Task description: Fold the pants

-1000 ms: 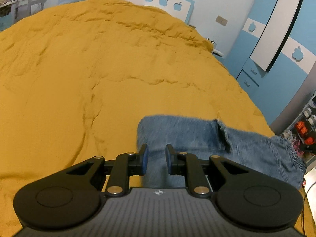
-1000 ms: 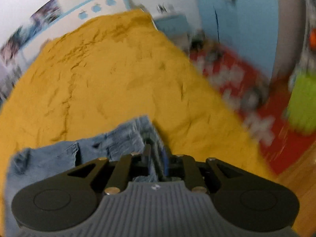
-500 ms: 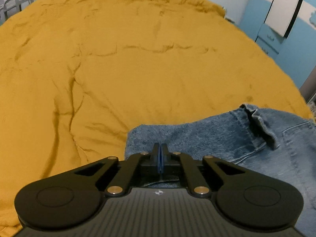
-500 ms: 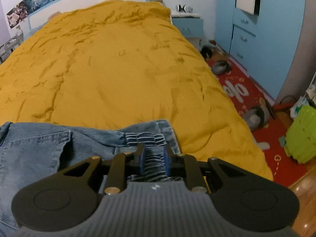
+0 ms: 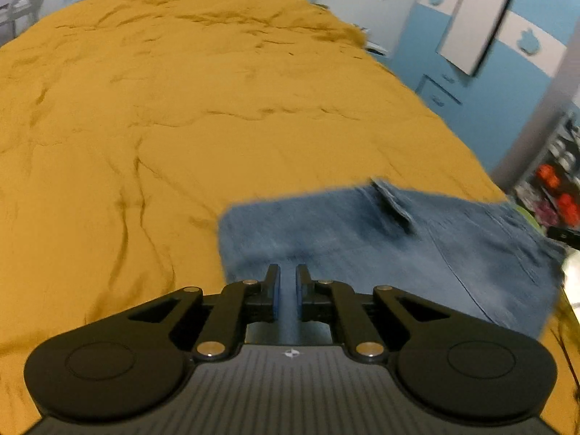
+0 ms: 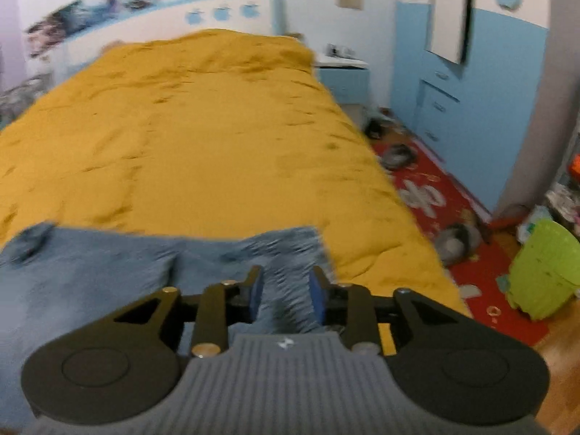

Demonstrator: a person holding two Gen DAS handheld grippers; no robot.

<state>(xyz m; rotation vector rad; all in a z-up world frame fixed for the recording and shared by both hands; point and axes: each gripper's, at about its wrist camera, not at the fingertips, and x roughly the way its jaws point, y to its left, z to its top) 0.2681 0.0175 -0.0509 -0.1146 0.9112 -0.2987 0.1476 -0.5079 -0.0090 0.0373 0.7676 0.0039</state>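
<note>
Blue denim pants [image 5: 380,239] lie folded on the yellow bedspread [image 5: 181,108] near its front edge. My left gripper [image 5: 287,275] hovers over their left end, jaws open a little, nothing between them. In the right wrist view the pants [image 6: 108,282] stretch left, with the gathered waistband end [image 6: 286,250] under my right gripper [image 6: 284,282]. Its jaws are open wide above the cloth. Both views are motion-blurred.
The bed's right edge drops to a red rug [image 6: 446,203] with slippers [image 6: 453,243] and a green bin [image 6: 543,272]. A blue wardrobe [image 6: 489,83] and nightstand [image 6: 344,76] stand at the right. The headboard [image 6: 181,18] is at the far end.
My left gripper was shut on the pants half a second ago; now it is open and pulled back. My right gripper opened wider and rose off the waistband.
</note>
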